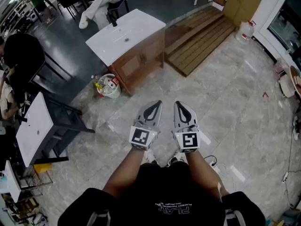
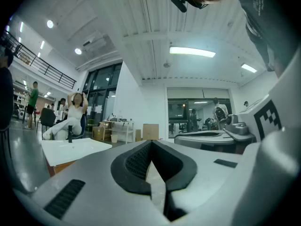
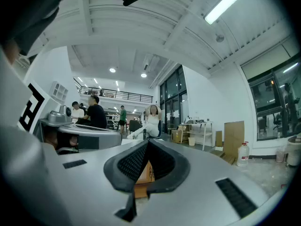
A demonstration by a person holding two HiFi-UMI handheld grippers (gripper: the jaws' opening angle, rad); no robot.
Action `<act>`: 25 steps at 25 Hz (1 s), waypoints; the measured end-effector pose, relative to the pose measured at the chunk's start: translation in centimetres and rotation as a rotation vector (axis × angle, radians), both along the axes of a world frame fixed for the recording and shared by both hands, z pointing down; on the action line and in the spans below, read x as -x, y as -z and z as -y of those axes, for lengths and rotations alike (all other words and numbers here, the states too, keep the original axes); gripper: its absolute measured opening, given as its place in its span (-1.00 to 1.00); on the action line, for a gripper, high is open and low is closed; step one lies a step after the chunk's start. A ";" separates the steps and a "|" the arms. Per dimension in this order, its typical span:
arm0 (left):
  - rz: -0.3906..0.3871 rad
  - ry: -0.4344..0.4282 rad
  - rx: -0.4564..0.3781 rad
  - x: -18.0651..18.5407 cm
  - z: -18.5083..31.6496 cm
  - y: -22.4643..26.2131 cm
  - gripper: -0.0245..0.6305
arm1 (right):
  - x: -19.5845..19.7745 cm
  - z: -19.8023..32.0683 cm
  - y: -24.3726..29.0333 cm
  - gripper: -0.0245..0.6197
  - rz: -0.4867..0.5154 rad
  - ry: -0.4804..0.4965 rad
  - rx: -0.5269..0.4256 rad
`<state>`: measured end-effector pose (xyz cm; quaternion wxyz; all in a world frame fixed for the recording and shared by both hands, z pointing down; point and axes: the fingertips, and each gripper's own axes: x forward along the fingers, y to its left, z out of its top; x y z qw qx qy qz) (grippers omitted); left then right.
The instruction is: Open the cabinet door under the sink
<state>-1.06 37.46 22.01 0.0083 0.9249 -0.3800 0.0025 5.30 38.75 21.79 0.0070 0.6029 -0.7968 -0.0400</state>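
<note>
The sink cabinet point(image 1: 139, 64) stands ahead on the tiled floor, a wooden body under a white sink top point(image 1: 126, 34) with a black tap; its door panels look closed. My left gripper point(image 1: 157, 103) and right gripper point(image 1: 178, 103) are held side by side, level, well short of the cabinet and touching nothing. Both are shut with nothing between their jaws. In the left gripper view the left gripper point(image 2: 151, 141) points past the white sink top point(image 2: 75, 149). In the right gripper view the wooden cabinet point(image 3: 143, 172) shows through the loop of the right gripper point(image 3: 148, 141).
A small bin point(image 1: 109, 86) with rubbish sits at the cabinet's near left corner. A wooden pallet ramp point(image 1: 200, 36) lies to its right, with a water jug point(image 1: 245, 32) beyond. Another white sink on a black frame point(image 1: 33, 126) stands at the left. People sit at the back.
</note>
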 end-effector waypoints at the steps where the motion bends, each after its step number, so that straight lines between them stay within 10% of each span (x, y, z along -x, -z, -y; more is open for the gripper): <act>1: -0.008 -0.003 -0.009 0.1 -0.1 0.3 -0.88 | 0.2 0.0 0.1 -0.85 -0.002 0.000 -0.001; 25: 0.007 0.002 0.010 6.2 1.1 -1.0 -0.88 | 6.7 1.9 -0.2 -0.85 -0.020 0.079 0.003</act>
